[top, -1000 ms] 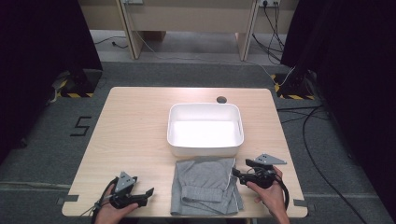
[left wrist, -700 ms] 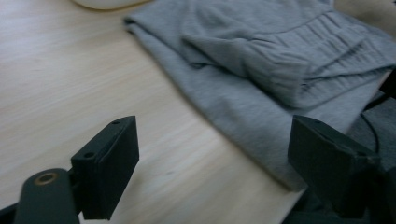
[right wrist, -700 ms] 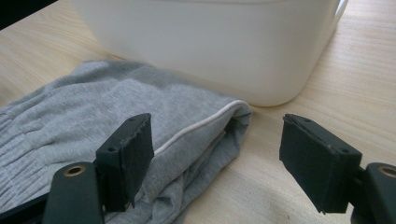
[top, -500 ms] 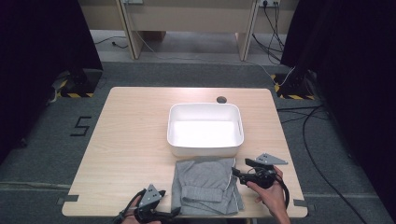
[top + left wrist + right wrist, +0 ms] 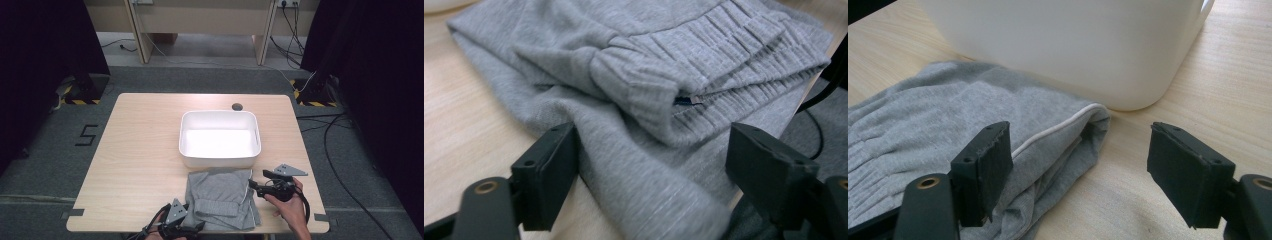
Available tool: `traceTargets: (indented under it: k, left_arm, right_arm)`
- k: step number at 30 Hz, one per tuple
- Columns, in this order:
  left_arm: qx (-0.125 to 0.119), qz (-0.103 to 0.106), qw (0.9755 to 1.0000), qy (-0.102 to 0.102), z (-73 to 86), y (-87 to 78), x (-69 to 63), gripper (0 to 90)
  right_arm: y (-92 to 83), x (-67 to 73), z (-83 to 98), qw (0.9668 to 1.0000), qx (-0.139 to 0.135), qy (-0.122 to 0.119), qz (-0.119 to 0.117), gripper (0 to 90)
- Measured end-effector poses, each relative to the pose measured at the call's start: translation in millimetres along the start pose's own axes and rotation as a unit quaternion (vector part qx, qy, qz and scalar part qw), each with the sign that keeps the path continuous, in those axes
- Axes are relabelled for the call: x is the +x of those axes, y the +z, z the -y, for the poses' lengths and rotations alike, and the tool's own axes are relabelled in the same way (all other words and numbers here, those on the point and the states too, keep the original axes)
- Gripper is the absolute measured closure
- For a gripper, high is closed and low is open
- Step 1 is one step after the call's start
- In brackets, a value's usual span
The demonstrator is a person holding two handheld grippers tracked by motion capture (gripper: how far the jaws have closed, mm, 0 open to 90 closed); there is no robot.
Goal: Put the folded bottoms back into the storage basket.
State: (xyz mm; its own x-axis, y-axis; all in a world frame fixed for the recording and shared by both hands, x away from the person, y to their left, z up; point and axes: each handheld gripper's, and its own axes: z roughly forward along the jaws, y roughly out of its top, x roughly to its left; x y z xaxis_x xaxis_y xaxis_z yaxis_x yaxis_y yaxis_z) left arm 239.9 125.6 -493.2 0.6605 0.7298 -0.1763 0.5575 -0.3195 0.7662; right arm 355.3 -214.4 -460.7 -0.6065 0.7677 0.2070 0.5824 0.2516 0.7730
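Note:
A folded grey garment (image 5: 220, 197) with a ribbed waistband lies at the table's front, just before a white tub (image 5: 220, 157). My left gripper (image 5: 199, 228) comes in at the garment's front left corner. In the left gripper view its jaws (image 5: 651, 145) straddle a fold of the grey fabric (image 5: 639, 75); they have just been closing but stand open around it. My right gripper (image 5: 253, 185) is at the garment's right edge. In the right gripper view it (image 5: 1079, 135) stands open over the garment's corner (image 5: 948, 115), close to the tub's wall (image 5: 1073, 45).
The tub is empty. A small dark round disc (image 5: 237, 106) lies at the table's far edge. The front table edge (image 5: 125, 231) runs right under my left hand. Cables (image 5: 330, 150) trail over the floor to the right.
My left gripper has slid right along the front edge, from the bare table to the garment's corner. The right gripper and the garment have stayed put.

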Motion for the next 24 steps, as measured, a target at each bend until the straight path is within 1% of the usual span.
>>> traceTargets:
  k: [2, 3, 6, 9, 10, 11, 12, 13, 14, 15, 16, 17, 18, 21, 23, 24]
  left_arm:
    - [0.000, 0.001, 1.0000, -0.003, -1.9, 1.4, 0.5, 26.6]
    - [-0.002, 0.002, 1.0000, -0.007, -3.1, 2.4, 0.7, 30.5]
    - [-0.001, 0.002, 1.0000, -0.005, -4.3, 3.5, 0.6, 32.7]
    - [-0.004, 0.002, 1.0000, -0.007, -6.1, 6.3, -0.3, 35.4]
    - [-0.002, 0.001, 1.0000, -0.007, -6.9, 6.9, -0.7, 36.2]
    - [-0.002, 0.002, 1.0000, -0.009, -7.6, 7.3, -0.6, 37.7]
    - [-0.004, 0.002, 0.9999, -0.010, -7.8, 7.7, -0.4, 40.7]
    - [-0.007, 0.001, 0.9999, -0.011, -7.9, 8.2, 0.3, 49.6]
    - [-0.010, 0.001, 0.9999, -0.011, -7.6, 8.9, 1.3, 49.6]
    - [-0.015, 0.001, 0.9998, -0.010, -7.3, 9.6, 2.7, 56.5]
    - [-0.017, 0.004, 0.9998, -0.012, -7.1, 10.1, 4.2, 56.5]
    - [-0.020, 0.013, 0.9994, -0.026, -7.2, 10.4, 7.6, 63.3]
    - [-0.022, 0.017, 0.9990, -0.034, -6.5, 10.3, 8.9, 66.5]
    - [-0.027, 0.022, 0.9986, -0.039, -4.1, 9.1, 10.5, 70.5]
    - [-0.025, 0.023, 0.9988, -0.036, -3.4, 7.5, 11.4, 72.3]
    - [-0.022, 0.025, 0.9987, -0.040, -2.5, 5.0, 14.4, 72.8]
  right_arm:
    - [-0.3, 0.6, -0.7, 1.0000, -0.002, -0.005, -0.001, 26.7]
    - [-0.6, 1.8, -1.1, 1.0000, -0.003, -0.006, -0.002, 26.7]
    - [0.4, 2.2, -1.2, 0.9999, -0.005, -0.008, -0.004, 26.7]
    - [1.3, 1.8, -1.0, 0.9999, -0.005, -0.010, -0.006, 26.7]
    - [1.4, 2.3, -0.8, 1.0000, -0.003, -0.004, -0.006, 26.7]
    - [1.5, 1.6, -0.6, 1.0000, -0.003, -0.005, -0.005, 26.6]
    - [1.4, 1.4, -0.4, 1.0000, -0.003, -0.005, -0.005, 26.6]
    - [1.2, 0.9, -0.2, 1.0000, -0.004, -0.004, -0.006, 26.6]
    - [1.2, 0.9, -0.2, 1.0000, -0.004, -0.004, -0.006, 26.6]
    - [1.4, 1.0, -0.2, 1.0000, -0.004, -0.002, -0.006, 26.6]
    - [1.4, 1.0, -0.2, 1.0000, -0.004, -0.002, -0.006, 26.6]
    - [2.7, 1.4, 0.3, 1.0000, -0.003, -0.004, -0.009, 26.6]
    - [3.2, 1.2, 0.4, 0.9999, -0.003, -0.004, -0.009, 26.6]
    - [4.3, 1.6, 0.9, 0.9999, -0.001, -0.002, -0.011, 26.6]
    - [3.5, 2.4, 0.5, 0.9999, -0.004, -0.001, -0.015, 26.7]
    - [2.8, 3.9, -0.4, 0.9998, -0.006, 0.000, -0.017, 26.7]
